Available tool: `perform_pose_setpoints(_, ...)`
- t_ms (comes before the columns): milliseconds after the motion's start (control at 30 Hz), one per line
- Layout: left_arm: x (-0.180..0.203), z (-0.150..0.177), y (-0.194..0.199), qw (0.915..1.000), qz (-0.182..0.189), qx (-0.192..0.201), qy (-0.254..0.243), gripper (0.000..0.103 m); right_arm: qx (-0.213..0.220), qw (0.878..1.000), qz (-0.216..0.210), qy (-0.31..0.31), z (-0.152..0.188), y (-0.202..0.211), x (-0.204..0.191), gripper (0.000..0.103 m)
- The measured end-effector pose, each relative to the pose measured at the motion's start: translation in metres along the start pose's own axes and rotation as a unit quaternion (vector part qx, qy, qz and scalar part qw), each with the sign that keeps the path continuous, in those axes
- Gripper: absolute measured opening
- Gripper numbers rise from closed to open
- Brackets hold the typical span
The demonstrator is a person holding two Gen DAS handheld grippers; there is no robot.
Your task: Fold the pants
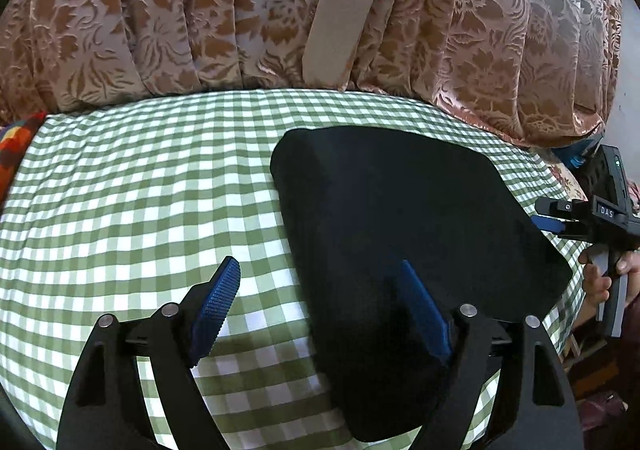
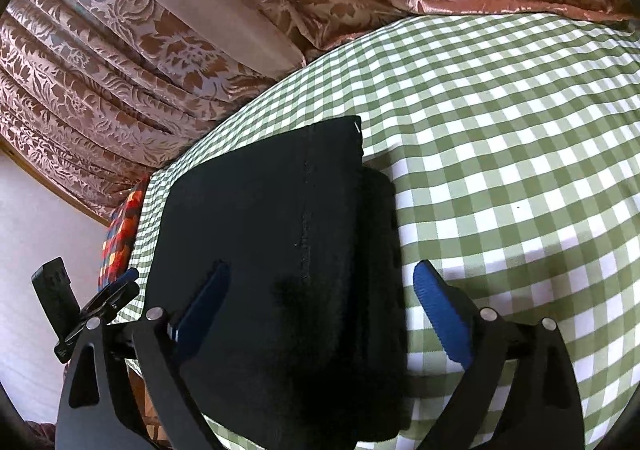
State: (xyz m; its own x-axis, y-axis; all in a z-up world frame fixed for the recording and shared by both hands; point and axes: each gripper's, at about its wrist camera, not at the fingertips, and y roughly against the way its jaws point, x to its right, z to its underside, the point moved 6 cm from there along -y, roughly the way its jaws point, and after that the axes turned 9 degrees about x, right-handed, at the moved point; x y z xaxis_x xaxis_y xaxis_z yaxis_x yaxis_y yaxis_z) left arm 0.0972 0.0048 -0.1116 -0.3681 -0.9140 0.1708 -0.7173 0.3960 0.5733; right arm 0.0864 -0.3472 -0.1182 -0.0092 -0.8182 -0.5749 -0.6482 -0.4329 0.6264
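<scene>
Finishing up: the pants already lie as a compact folded bundle on the checked tablecloth, so I judge little is left beyond tidying.

Both my tongs hang spread over them, pinching nothing: the left gripper straddles the bundle's edge, the right gripper its opposite edge. Black and thick, the pants sit in stacked layers with a stitched seam showing, near the table's edge away from the curtain.
</scene>
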Motion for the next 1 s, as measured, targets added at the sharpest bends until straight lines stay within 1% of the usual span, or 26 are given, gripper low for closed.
perform_pose_setpoints(267, 0.002, 0.003, -0.014, 0.9998, 0.014, -0.013, 0.0, 0.08, -0.036, 0.999, -0.024, 0.004, 0.005, -0.017, 0.005, 0.093)
perform_pose_setpoints(400, 0.003, 0.004, -0.021, 0.9996, 0.02, -0.02, 0.001, 0.08, -0.057, 0.997, -0.045, 0.008, 0.011, -0.024, 0.004, 0.093)
perform_pose_setpoints(500, 0.005, 0.003, -0.026, 0.9994, 0.026, -0.023, 0.002, 0.08, -0.076, 0.995, -0.052, 0.023, 0.017, -0.031, 0.002, 0.093)
perform_pose_setpoints(567, 0.005, 0.002, -0.03, 0.9992, 0.033, -0.022, 0.006, 0.083, -0.09, 0.994, -0.058, 0.026, 0.022, -0.036, 0.003, 0.092)
perform_pose_setpoints(700, 0.003, 0.003, -0.043, 0.9972, 0.061, -0.031, 0.031, 0.083, -0.104, 0.992, -0.073, 0.025, 0.025, -0.041, 0.006, 0.087)
perform_pose_setpoints(800, -0.001, 0.007, -0.054, 0.9923, 0.088, -0.049, 0.073, 0.083, -0.109, 0.99, -0.083, 0.02, 0.026, -0.041, 0.009, 0.086)
perform_pose_setpoints(867, -0.005, 0.012, -0.064, 0.9808, 0.128, -0.071, 0.129, 0.083, -0.109, 0.99, -0.085, 0.021, 0.026, -0.041, 0.009, 0.084)
perform_pose_setpoints(900, -0.005, 0.014, -0.067, 0.9761, 0.143, -0.078, 0.144, 0.083, -0.107, 0.99, -0.084, 0.023, 0.026, -0.041, 0.009, 0.079)
perform_pose_setpoints(933, -0.003, 0.016, -0.068, 0.9726, 0.157, -0.079, 0.152, 0.078, -0.105, 0.991, -0.084, 0.026, 0.026, -0.04, 0.008, 0.076)
perform_pose_setpoints(967, -0.002, 0.017, -0.069, 0.9696, 0.169, -0.077, 0.159, 0.07, -0.102, 0.991, -0.085, 0.028, 0.026, -0.038, 0.007, 0.069)
perform_pose_setpoints(1000, -0.001, 0.017, -0.069, 0.9681, 0.176, -0.075, 0.162, 0.066, -0.096, 0.991, -0.086, 0.034, 0.025, -0.033, 0.004, 0.061)
